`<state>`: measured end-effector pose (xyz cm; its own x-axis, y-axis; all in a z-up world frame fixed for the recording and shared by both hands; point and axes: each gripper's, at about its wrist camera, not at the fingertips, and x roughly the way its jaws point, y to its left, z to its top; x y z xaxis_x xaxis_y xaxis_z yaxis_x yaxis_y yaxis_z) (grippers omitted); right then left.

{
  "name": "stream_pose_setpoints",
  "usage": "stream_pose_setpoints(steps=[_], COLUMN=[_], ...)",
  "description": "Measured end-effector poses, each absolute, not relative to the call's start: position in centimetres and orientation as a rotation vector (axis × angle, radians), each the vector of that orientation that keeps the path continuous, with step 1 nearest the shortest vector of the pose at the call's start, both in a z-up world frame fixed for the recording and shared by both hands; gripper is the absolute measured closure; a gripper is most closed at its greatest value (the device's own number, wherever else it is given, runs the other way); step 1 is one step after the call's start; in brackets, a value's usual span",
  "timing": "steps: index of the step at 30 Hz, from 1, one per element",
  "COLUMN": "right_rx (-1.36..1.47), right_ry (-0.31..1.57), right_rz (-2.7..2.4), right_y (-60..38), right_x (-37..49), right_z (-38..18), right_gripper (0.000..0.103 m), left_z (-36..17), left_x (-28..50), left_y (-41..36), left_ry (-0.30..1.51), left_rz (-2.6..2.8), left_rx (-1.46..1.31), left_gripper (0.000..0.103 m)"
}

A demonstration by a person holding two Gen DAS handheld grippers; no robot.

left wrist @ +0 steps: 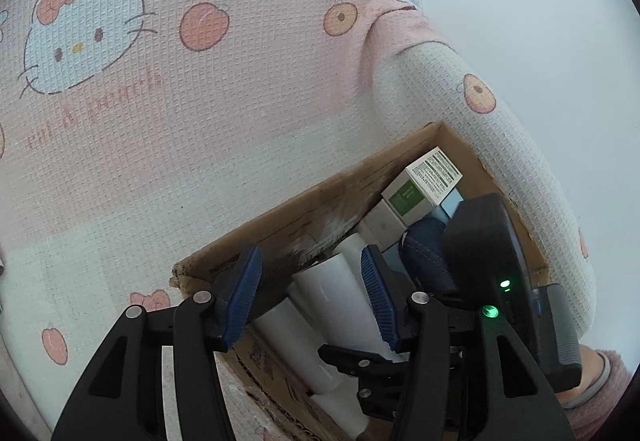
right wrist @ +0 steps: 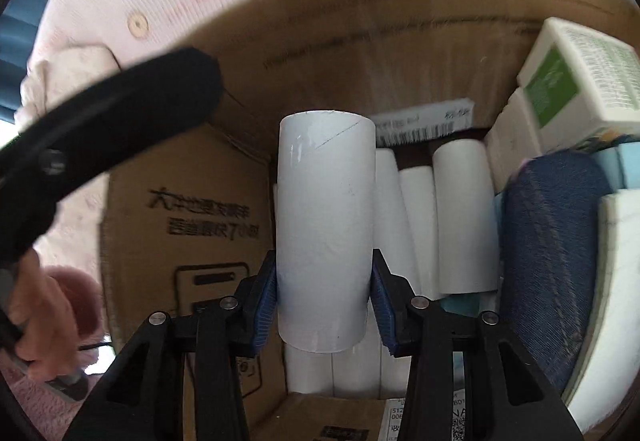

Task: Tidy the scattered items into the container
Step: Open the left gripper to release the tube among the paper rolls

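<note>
My right gripper (right wrist: 324, 305) is shut on a white cardboard tube (right wrist: 326, 225) and holds it inside the brown cardboard box (right wrist: 188, 225), above several white tubes (right wrist: 464, 221) lying on the box floor. My left gripper (left wrist: 312, 297) is open and empty, hovering over the box's near corner (left wrist: 256, 233). In the left wrist view the right gripper's black body (left wrist: 488, 253) sits over the box, with white tubes (left wrist: 332, 293) beneath. A green-and-white carton (left wrist: 420, 187) and a blue denim item (right wrist: 552, 241) lie in the box.
A pink cartoon-print cloth (left wrist: 160, 81) covers the surface around the box. The left gripper's black arm (right wrist: 100, 113) crosses the left side of the right wrist view. A person's sleeve (left wrist: 520, 169) runs along the box's right side.
</note>
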<state>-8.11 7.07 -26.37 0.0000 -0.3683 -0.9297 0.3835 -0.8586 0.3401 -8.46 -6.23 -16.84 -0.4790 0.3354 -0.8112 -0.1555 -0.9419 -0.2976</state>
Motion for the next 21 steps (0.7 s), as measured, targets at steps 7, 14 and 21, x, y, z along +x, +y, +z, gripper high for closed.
stream_pose_setpoints(steps=[7,14,21], right_rx=[1.831,1.847,1.830], right_ry=[0.030,0.060,0.086], right_rz=[-1.830,-1.824,-1.886], right_y=[6.2,5.9,6.6], right_x=[-8.8,-9.4,-10.4], right_z=[-27.8,-27.8,-26.2], right_gripper=[0.063,0.062,0.048], left_z=[-17.1,-17.2,-17.9], left_x=[-8.4,-8.1,-8.0], left_y=[-6.3,-6.5,-6.1], left_ry=[-0.183,-0.147,-0.116], left_rz=[2.454,2.434,2.419], left_rx=[-1.430,-1.435,-1.450], left_gripper=[0.047,0.047,0.047])
